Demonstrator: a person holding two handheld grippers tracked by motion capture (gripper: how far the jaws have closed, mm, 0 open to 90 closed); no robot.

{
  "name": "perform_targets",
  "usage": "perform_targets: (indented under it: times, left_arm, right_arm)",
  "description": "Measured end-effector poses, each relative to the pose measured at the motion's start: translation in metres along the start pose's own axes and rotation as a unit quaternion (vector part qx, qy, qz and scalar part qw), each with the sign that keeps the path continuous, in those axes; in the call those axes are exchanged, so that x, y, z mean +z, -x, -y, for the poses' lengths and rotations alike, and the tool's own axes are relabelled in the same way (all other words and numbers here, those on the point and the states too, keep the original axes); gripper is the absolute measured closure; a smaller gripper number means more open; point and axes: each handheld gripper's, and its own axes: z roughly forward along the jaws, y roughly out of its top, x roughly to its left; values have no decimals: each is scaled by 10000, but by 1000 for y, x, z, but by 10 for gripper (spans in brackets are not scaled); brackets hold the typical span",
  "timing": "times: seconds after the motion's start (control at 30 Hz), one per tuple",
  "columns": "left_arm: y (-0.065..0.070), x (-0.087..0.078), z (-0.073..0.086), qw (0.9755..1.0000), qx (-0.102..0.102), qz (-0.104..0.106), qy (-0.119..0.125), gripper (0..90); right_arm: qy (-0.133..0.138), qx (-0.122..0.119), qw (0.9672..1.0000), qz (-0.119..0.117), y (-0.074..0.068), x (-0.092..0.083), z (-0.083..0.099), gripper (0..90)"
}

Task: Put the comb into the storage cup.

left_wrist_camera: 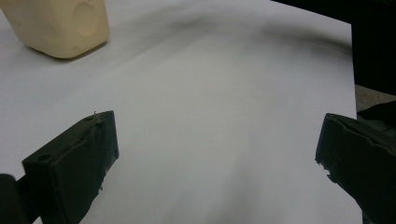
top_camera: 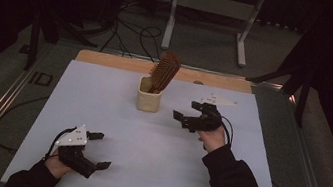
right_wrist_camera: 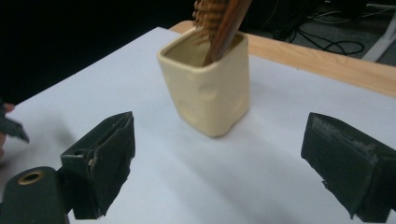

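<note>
Two grippers are in play, both empty. The right gripper [top_camera: 190,113] hovers just above the desk [top_camera: 101,108], near the cream cup [top_camera: 148,97] and to its right in the high view, with its fingers [right_wrist_camera: 100,158] spread wide and pointed at the cup. The left gripper [top_camera: 94,150] sits well apart, near the front edge of the desk, fingers [left_wrist_camera: 77,158] likewise wide and holding nothing; its own view looks across bare white surface, with the cup [left_wrist_camera: 60,25] at the upper left corner.

Position of the work items: the cup stands upright near the middle of the far half of the desk. A wooden hairbrush [top_camera: 164,70] stands in it, handle down, bristled head up and leaning to the right against the rim. In the right gripper view the handle [right_wrist_camera: 226,30] enters the cup [right_wrist_camera: 210,91] at its far corner.

Judgement: the step in hand appears to be the approach of the right gripper toward the cup and brush; nothing is yet grasped. The next move would call for raising the fingers to the level of the brush and closing on the handle or neck above the rim. The cup looks light and may tip or drag if the brush is pulled sideways; a straight upward lift, or steadying by the left gripper, would be advisable.
</note>
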Motion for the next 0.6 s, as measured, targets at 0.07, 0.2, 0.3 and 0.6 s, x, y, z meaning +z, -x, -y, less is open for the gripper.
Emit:
perform_targets:
  times: [0.07, 0.2, 0.3, 0.6]
  left_arm:
    - [0, 0, 0, 10000, 6, -2, -3, 0]
    - [0, 0, 0, 10000, 2, -4, -12, 0]
    - [1, 1, 0, 10000, 9, -4, -10, 0]
    - [1, 0, 0, 10000, 17, -5, -9, 0]
  right_arm:
    - [9, -34, 10000, -31, -1, -3, 6, 98]
    - [38, -25, 9999, -107, -2, -8, 15, 98]
    - [51, -99, 9998, -156, -4, -13, 25, 98]
    - [20, -188, 9995, -256, -8, -23, 50, 98]
